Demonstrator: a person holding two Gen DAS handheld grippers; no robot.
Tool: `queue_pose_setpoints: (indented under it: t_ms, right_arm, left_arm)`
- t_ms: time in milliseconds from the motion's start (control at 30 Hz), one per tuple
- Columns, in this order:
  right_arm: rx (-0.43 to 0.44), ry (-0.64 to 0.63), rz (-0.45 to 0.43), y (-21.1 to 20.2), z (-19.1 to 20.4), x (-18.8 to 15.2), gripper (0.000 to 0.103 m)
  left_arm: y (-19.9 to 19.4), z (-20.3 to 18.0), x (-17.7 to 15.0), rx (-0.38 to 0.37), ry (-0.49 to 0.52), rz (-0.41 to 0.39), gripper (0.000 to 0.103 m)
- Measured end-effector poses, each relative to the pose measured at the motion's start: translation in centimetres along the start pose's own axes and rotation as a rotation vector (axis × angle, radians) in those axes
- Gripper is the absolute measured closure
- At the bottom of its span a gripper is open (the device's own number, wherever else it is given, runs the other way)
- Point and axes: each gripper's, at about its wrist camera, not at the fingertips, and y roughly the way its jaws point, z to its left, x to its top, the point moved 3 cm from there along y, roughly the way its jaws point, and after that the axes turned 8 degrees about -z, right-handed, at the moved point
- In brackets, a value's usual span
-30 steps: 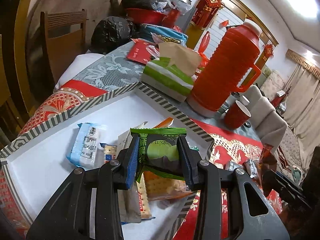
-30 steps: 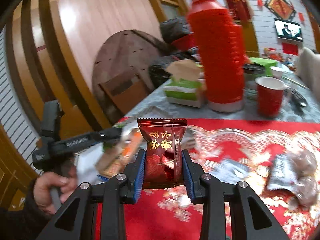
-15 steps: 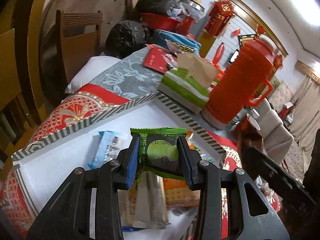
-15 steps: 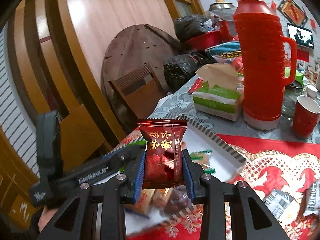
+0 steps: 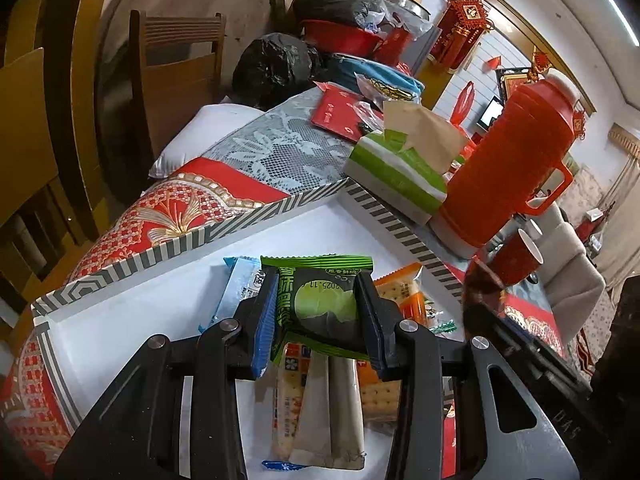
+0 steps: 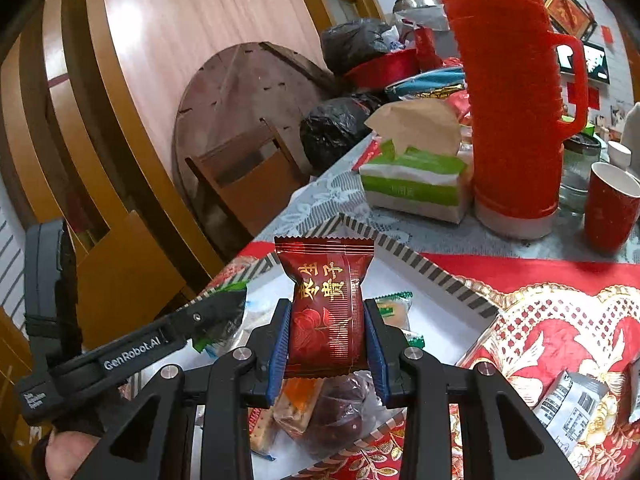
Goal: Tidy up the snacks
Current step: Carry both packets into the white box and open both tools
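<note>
Snacks lay gathered in the white tray [image 5: 120, 320] with the striped rim, and every place below is given from that tray. Over it the left gripper [image 5: 316, 312] pinched a green snack packet [image 5: 320, 304] between its blue pads, both pads pressing the wrapper's sides. Beneath that packet, on the tray floor, lay a blue-white wrapper [image 5: 240, 284], an orange cracker pack [image 5: 404, 288] and long pale packets [image 5: 336, 408]. At the tray's near edge the right gripper [image 6: 327, 336] clamped a dark red candy packet [image 6: 328, 304] with gold characters, held upright, its jaws closed against the wrapper on both sides. Below it a clear-wrapped brown sweet [image 6: 340, 404] and a cracker pack [image 6: 296, 400] rested on the tray. Outside the tray, on the red patterned tablecloth [image 6: 540, 320] to the right, lay a silver-grey packet [image 6: 568, 400]. Beyond the tray's far rim stood a green-striped tissue pack [image 5: 396, 176] and, just beside it, a red thermos [image 5: 516, 160], with a red paper cup [image 6: 608, 208] near that. A hand [image 6: 64, 452] gripped the left gripper's handle at the tray's left side.
</note>
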Motion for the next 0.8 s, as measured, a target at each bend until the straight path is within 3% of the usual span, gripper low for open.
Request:
queue_pose_setpoints:
  t_ms: [267, 800]
  right_arm:
    - [0.011, -0.053, 0.031, 0.6, 1.4, -0.9, 0.069]
    - [0.046, -0.003, 0.055, 1.2, 1.0, -1.3, 0.069]
  left_arm:
    - [0.2, -0.1, -0.1, 0.003, -0.007, 0.010, 0.066]
    - [0.2, 0.2, -0.1, 0.024, -0.019, 0.006, 0.066]
